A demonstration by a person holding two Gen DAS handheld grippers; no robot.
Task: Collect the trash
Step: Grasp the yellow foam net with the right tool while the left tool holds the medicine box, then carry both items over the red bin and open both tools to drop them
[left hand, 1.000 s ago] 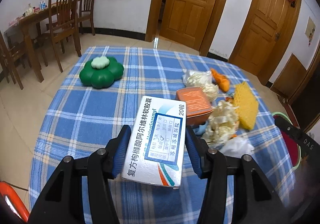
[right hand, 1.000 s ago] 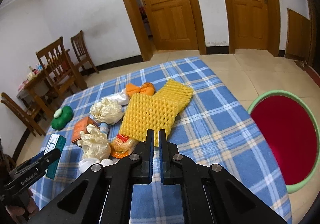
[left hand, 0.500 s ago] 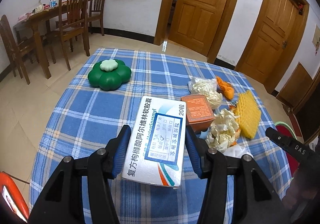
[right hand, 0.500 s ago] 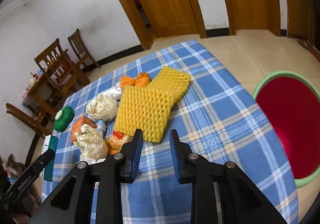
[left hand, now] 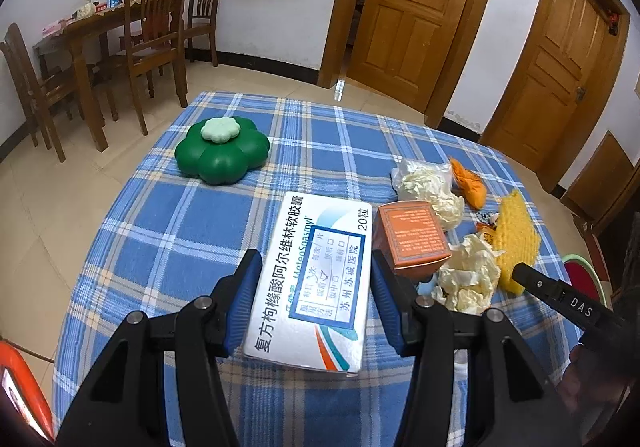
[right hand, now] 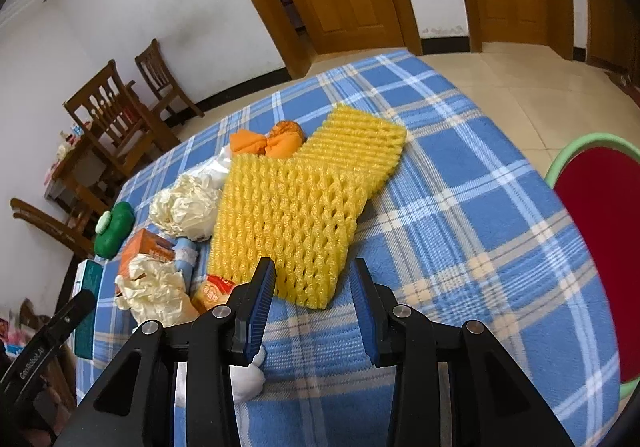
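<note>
**Trash collection barely begun: one box in hand, the pile untouched**

While the red basin (right hand: 600, 231) with its green rim waits off the desk's right edge, showing only bare red inside where visible, nearly all the trash lies on the blue plaid desk (right hand: 460, 183). Nothing can be seen inside the basin, though part of it is out of frame, so the task looks to be at an early stage.

Largest of the remaining pieces is the yellow foam net (right hand: 292, 203), sprawled flat across the middle of the desk. Beside it sit two crumpled paper wads (right hand: 188, 207), an orange box (left hand: 412, 239), an orange cloth bundle (right hand: 268, 141), a snack wrapper (right hand: 212, 291) and a small white wad (right hand: 248, 379) near the desk's front edge. A green flower-shaped container (left hand: 222, 153) stands well apart on the far left; whether it counts as trash cannot be told.

One item is secured: the left gripper (left hand: 312, 307) clamps the white medicine box (left hand: 316, 279) by its long sides, lifted above the cloth. The right gripper (right hand: 312, 307) is spread wide and empty, poised just short of the foam net's near corner, which appears to be its next pick. Both must then be carried to the basin, and the rest cleared in turn.
</note>
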